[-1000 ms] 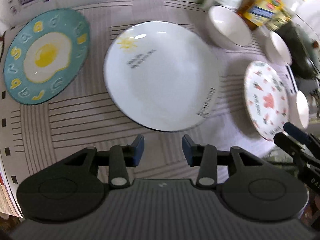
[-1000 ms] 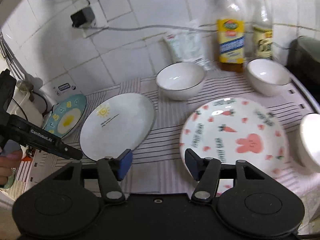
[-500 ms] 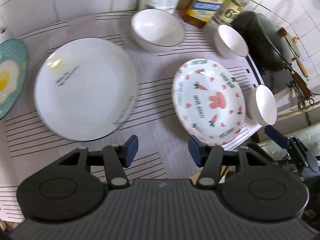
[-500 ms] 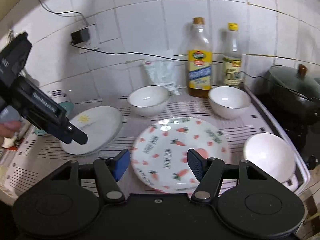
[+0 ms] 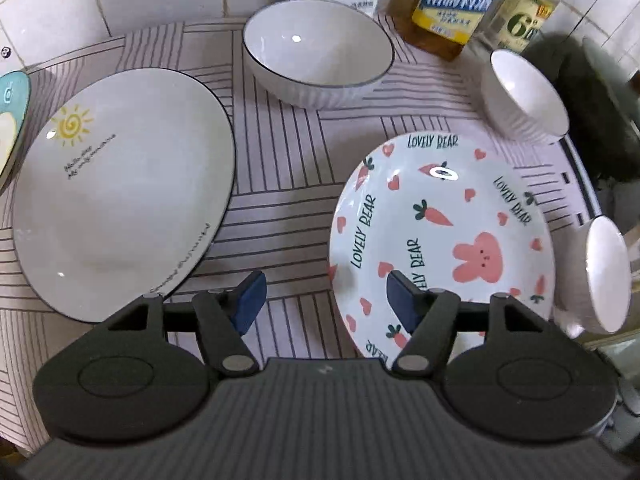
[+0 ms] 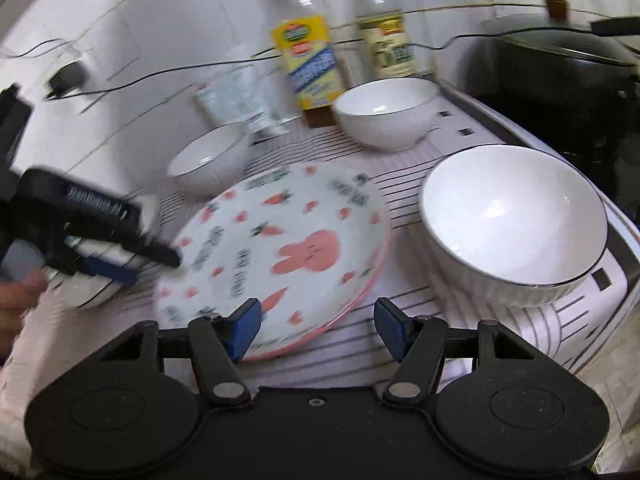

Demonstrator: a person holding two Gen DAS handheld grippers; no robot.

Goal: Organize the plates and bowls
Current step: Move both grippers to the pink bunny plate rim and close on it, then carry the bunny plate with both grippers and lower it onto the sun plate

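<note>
A white plate with pink rabbit and carrots (image 5: 440, 224) lies on the striped mat, also in the right wrist view (image 6: 280, 256). A plain white plate with a sun (image 5: 120, 192) lies to its left. Three white bowls stand around: one at the back (image 5: 318, 52), one back right (image 5: 524, 96), one at the right edge (image 5: 606, 272), large in the right wrist view (image 6: 512, 220). My left gripper (image 5: 324, 300) is open and empty, its right finger over the rabbit plate's near rim. My right gripper (image 6: 318, 328) is open and empty, just before the rabbit plate's near edge.
Two oil bottles (image 6: 306, 56) and a plastic packet (image 6: 236, 100) stand against the tiled wall. A dark pot (image 6: 560, 64) sits at the right. A teal egg plate (image 5: 12, 120) shows at the far left. The mat's right edge (image 6: 616, 280) drops off.
Both grippers have moved right and closer to the counter. The left view swung from the sun plate to the rabbit plate; the right now faces the rabbit plate and nearest bowl.
</note>
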